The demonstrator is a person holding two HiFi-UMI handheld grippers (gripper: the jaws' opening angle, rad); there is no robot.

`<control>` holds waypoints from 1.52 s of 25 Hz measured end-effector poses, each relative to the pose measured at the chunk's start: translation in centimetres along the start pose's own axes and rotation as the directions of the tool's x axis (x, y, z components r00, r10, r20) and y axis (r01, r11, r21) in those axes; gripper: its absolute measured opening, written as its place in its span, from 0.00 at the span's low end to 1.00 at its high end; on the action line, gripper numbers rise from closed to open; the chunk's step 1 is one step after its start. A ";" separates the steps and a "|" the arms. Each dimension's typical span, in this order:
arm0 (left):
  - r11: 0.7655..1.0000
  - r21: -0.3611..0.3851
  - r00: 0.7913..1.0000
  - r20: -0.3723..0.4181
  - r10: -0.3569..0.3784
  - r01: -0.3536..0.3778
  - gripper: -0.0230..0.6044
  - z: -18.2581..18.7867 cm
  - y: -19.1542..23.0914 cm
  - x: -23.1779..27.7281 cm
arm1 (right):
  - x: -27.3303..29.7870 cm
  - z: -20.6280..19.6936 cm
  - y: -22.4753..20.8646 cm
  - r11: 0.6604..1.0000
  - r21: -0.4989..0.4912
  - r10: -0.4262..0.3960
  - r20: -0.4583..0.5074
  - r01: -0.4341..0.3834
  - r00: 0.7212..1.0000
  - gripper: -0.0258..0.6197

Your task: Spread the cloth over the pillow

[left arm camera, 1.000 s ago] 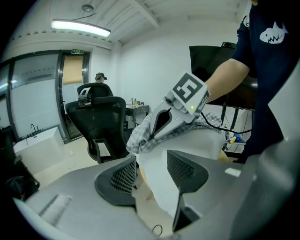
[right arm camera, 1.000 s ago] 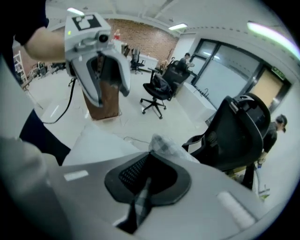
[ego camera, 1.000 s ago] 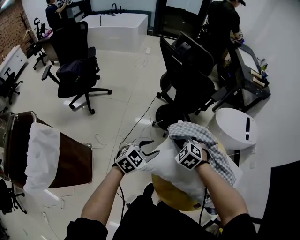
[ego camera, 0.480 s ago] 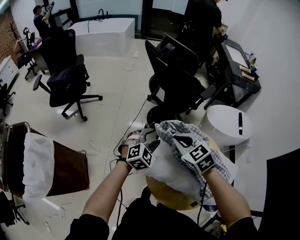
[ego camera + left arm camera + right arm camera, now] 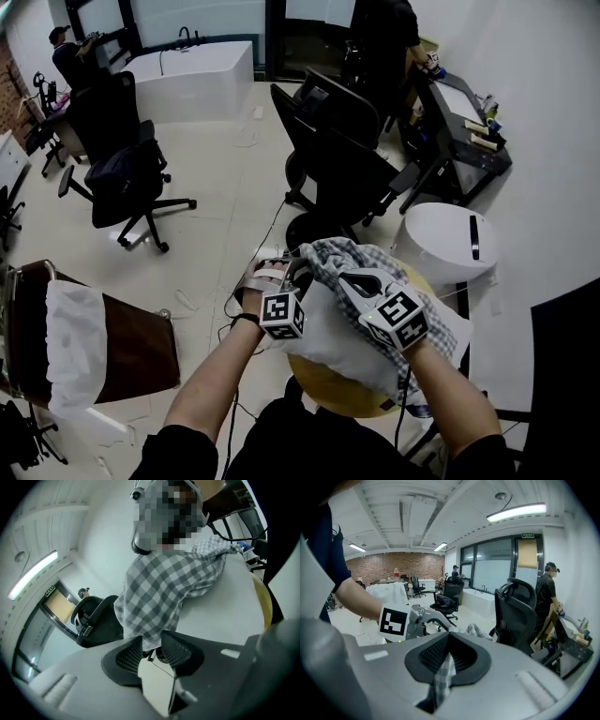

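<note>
Grey-and-white checked cloth (image 5: 354, 262) lies bunched on the far end of a white pillow (image 5: 323, 336). The pillow's near end is bare. The pillow rests on a yellow round surface (image 5: 328, 396) directly in front of the person.

Left gripper (image 5: 296, 272):
- It sits at the cloth's left edge and points away and downward.
- Its jaws have just been closing and now stand narrow, not fully together.
- A hanging fold of the checked cloth sits between the pads and fills the gap, with both pads touching it.
- In the left gripper view the cloth runs up from the pads as a broad drape toward a gathered end lying on the pillow.

Right gripper (image 5: 345, 277):
- It sits just beside the left gripper, on the cloth's near right side.
- Its jaws are fully together on a thin strip of the cloth.
- In the right gripper view the strip hangs out below the meeting pads.

The two grippers are close together, each with its own piece of the same cloth. Most of the cloth is heaped, not laid flat.

Surroundings: a black office chair (image 5: 342, 164) stands just beyond the pillow on a pale tiled floor (image 5: 225, 225).
</note>
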State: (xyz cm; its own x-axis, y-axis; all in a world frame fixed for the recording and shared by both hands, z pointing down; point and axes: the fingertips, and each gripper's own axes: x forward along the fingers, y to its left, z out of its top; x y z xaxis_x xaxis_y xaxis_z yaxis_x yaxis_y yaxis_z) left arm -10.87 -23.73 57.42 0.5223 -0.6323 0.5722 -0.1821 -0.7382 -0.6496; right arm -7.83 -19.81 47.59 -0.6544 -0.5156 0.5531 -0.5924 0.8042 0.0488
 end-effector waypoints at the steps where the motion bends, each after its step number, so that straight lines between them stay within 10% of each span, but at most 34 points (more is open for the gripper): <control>1: 1.000 0.007 1.000 0.009 0.002 -0.002 0.17 0.2 0.0 0.0 | -0.1 0.0 0.0 1.000 0.002 -0.002 0.002 0.002 1.000 0.05; 3: 1.000 0.013 1.000 0.028 0.012 -0.013 0.04 0.5 0.2 -0.3 | -0.3 0.1 -0.1 1.000 0.004 -0.007 0.005 0.007 1.000 0.05; 17: 0.991 0.091 0.995 -0.009 0.099 -0.097 0.04 -0.2 -1.3 -12.1 | -1.2 1.0 3.6 0.995 -0.030 0.092 0.029 -0.091 0.995 0.05; 28: 0.997 -0.049 0.979 -0.200 0.044 -0.055 0.04 -4.7 -10.3 -16.5 | 2.6 -3.8 11.4 0.948 -0.114 0.286 -0.096 -0.296 0.953 0.05; 38: 0.987 -0.160 0.952 -0.297 -0.076 0.029 0.04 -9.3 -17.2 -15.4 | 5.6 -9.2 15.3 0.905 -0.246 0.297 -0.220 -0.348 0.929 0.13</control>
State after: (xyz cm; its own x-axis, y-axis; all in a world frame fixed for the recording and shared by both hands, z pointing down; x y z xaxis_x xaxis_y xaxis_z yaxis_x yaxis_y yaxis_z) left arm -23.51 -3.45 64.41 0.2632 -0.6152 0.7431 -0.2974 -0.7845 -0.5441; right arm -16.20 -7.69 59.03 -0.6803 -0.1752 0.7117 -0.1928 0.9796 0.0568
